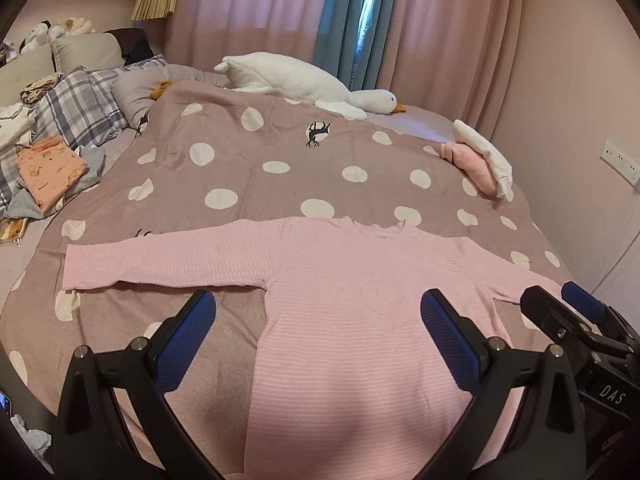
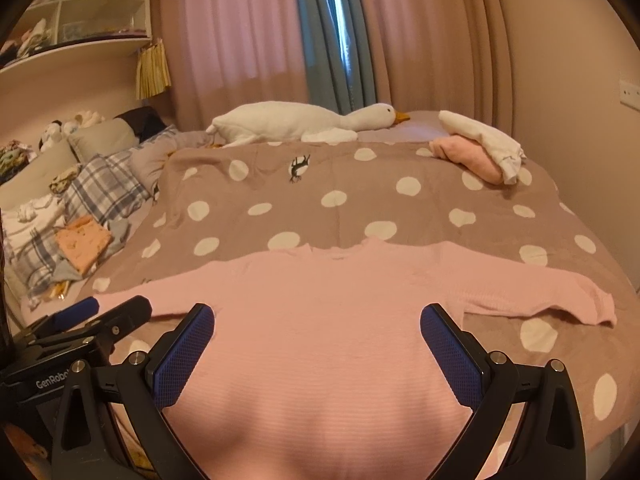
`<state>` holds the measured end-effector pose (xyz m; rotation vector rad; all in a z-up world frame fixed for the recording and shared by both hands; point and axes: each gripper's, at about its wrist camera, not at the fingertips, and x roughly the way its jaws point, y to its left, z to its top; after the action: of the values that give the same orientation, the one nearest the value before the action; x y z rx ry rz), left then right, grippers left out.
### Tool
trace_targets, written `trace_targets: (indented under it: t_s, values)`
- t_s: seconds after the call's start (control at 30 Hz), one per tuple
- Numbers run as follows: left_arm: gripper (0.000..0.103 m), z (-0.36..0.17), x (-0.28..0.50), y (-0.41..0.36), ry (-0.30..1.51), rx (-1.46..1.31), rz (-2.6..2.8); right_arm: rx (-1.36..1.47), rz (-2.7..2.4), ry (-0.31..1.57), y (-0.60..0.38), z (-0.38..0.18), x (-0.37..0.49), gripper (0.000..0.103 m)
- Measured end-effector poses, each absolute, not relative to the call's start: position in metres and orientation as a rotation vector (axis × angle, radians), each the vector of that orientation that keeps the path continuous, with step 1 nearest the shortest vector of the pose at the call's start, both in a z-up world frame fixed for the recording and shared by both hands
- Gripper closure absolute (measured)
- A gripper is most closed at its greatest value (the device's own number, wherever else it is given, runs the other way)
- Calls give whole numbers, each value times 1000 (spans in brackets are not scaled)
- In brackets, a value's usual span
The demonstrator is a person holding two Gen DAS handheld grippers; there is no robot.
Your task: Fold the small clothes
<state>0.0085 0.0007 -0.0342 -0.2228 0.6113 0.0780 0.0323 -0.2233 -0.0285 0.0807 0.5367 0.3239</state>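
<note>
- My left gripper (image 1: 318,334) hangs with its jaws spread wide and nothing between them, above the lower body of the pink striped top (image 1: 360,320).
- My right gripper (image 2: 318,344) is likewise released, jaws wide apart, nothing held, over the middle of the same top (image 2: 320,340).
- The top lies flat and face up on the polka-dot blanket (image 1: 240,152), neckline away from me, both sleeves stretched out sideways.
- Only the left wrist view gives me the whole left sleeve (image 1: 160,266), straight out to its cuff; in the right wrist view the left gripper (image 2: 104,312) covers part of it.
- Only the right wrist view gives me the right sleeve (image 2: 540,296) fully, its cuff slightly rumpled; in the left view the right gripper (image 1: 560,308) hides that end.
- Both views show the white goose plush (image 1: 312,84) along the far edge and a rolled pink and white bundle (image 1: 480,160) at the far right.
- A folded orange garment (image 1: 50,172) sits on the pile at the left, by the plaid pillow (image 1: 76,108).
- The shelf unit (image 2: 80,12) appears in the right view alone.
</note>
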Motion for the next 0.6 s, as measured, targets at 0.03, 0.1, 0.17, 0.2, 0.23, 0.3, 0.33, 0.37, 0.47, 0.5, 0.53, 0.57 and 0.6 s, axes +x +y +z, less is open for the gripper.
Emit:
trace_targets:
  t_s: [0.03,0.1,0.17,0.2,0.23,0.3,0.33,0.37,0.47,0.5,0.53,0.57,0.6]
  values:
    - [0,-33,7,2,608,-225,77,79,326,538,-224,-25,34,1]
    - [0,-32,6,3,603,-229,75,77,330,536,-223,-23,34,1]
    - [0,-32,5,7,605,-234,76,76,338,537,-222,-22,35,1]
    - [0,-32,6,8,603,-237,76,74,339,538,-221,-22,36,1]
    - [0,-33,5,8,602,-237,75,74,339,537,-220,-22,37,1]
    - [0,-33,5,8,603,-236,73,76,339,539,-219,-23,38,1]
    - [0,-34,6,10,603,-238,70,76,341,539,-219,-23,37,1]
    - [0,-35,5,11,604,-240,68,77,345,543,-218,-24,38,1]
    - [0,-39,9,14,618,-246,68,81,356,557,-214,-27,42,1]
    - [0,-40,10,14,621,-245,70,83,357,562,-213,-28,43,1]
    - [0,-41,12,15,626,-246,73,83,359,565,-212,-29,44,1]
    - [0,-42,12,16,625,-248,73,82,360,569,-212,-30,45,1]
    - [0,-43,13,16,626,-251,70,80,359,571,-211,-31,45,1]
